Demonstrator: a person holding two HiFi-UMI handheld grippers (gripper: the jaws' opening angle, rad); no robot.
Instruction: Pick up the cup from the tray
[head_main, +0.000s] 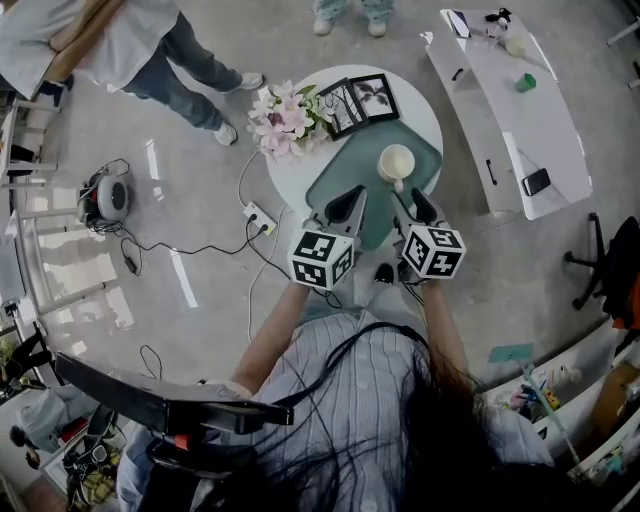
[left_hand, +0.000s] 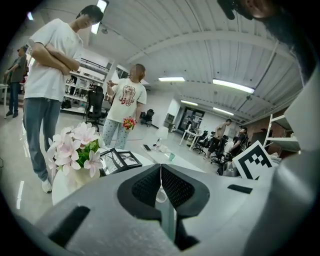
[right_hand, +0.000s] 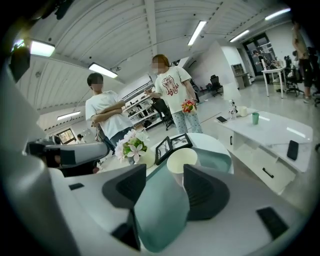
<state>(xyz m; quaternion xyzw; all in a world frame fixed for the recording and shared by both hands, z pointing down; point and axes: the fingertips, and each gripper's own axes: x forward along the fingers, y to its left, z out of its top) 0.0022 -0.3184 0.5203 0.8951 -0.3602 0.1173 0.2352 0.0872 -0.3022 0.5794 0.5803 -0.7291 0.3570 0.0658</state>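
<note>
A cream paper cup (head_main: 397, 162) stands upright on a teal tray (head_main: 352, 170) that lies on a round white table (head_main: 418, 105). In the right gripper view the cup (right_hand: 182, 159) is just beyond the jaws, over the tray (right_hand: 220, 161). My right gripper (head_main: 413, 204) (right_hand: 165, 171) is open, close in front of the cup and not touching it, with nothing between its pads. My left gripper (head_main: 348, 203) (left_hand: 161, 172) is shut and holds nothing; it hovers over the tray's near left part, beside the right one.
A pot of pink flowers (head_main: 285, 118) (left_hand: 75, 147) and two black picture frames (head_main: 360, 100) sit at the table's far side. A white desk (head_main: 545, 140) stands to the right. A power strip and cables (head_main: 258, 216) lie on the floor, and people stand beyond the table.
</note>
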